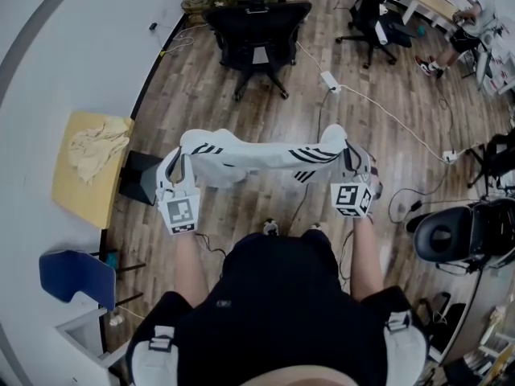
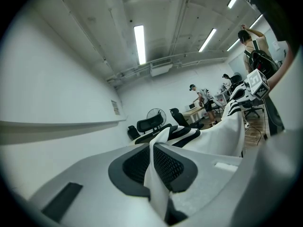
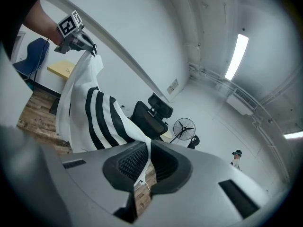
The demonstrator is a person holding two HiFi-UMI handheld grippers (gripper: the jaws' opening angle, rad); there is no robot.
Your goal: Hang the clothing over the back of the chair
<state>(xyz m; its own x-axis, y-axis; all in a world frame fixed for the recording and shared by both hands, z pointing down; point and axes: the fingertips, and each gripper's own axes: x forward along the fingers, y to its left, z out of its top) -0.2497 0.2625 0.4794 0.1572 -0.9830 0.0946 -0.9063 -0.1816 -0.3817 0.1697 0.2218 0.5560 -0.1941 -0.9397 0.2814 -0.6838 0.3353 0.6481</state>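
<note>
You hold the striped white clothing [image 1: 265,158] stretched in mid-air, left tongs [image 1: 178,167] and right tongs [image 1: 354,164] each clamped on one end, so it spreads wide for draping over the chair [image 1: 256,34], which stands well ahead.

Bright ceiling tubes [image 2: 139,43], fisheye-warped edges

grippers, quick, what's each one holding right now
Left gripper: closed on one end of the striped garment.
Right gripper: closed on the garment's other end.

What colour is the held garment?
The garment is white with black stripes; best in right gripper view.
</note>
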